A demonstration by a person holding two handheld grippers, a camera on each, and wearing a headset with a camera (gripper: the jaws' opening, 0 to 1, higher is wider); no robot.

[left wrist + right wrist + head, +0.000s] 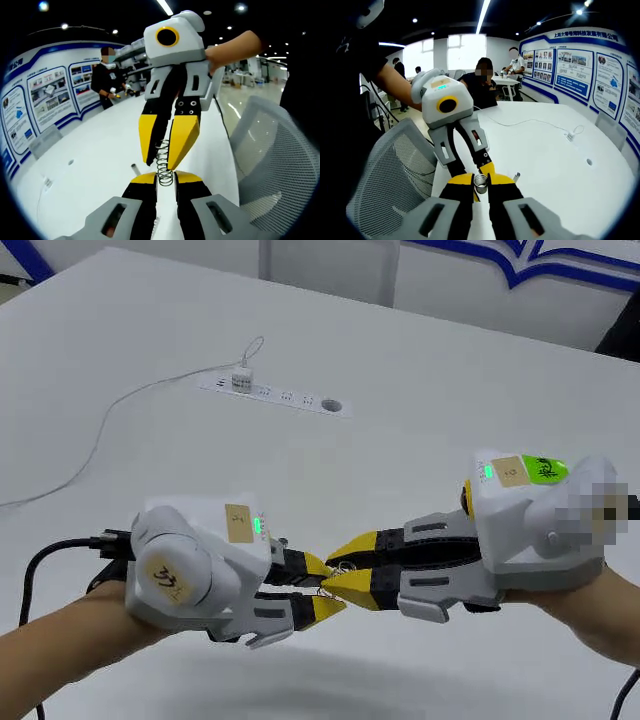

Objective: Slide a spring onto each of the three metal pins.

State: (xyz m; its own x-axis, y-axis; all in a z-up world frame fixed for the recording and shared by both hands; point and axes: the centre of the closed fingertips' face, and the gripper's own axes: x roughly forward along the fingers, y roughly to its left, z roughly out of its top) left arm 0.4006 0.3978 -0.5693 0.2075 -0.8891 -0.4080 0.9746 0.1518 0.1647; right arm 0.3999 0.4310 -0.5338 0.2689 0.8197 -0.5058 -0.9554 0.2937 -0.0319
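In the head view my two grippers meet tip to tip low over the white table (400,440). My right gripper (332,573) comes in from the right, its yellow jaws shut on a small steel spring (163,159). From the left, my left gripper (327,588) has its tips closed at the spring's near end, on a metal pin that the coil mostly hides. The right gripper view looks down the spring (480,183) end-on between that gripper's own tips (480,186). A loose metal pin (134,167) lies on the table beside them, also seen in the right gripper view (516,176).
A white power strip (285,397) with a plug and a long cable (110,420) lies at the far middle of the table. A grey mesh chair (270,160) stands by the table edge. People stand and sit in the background (482,82).
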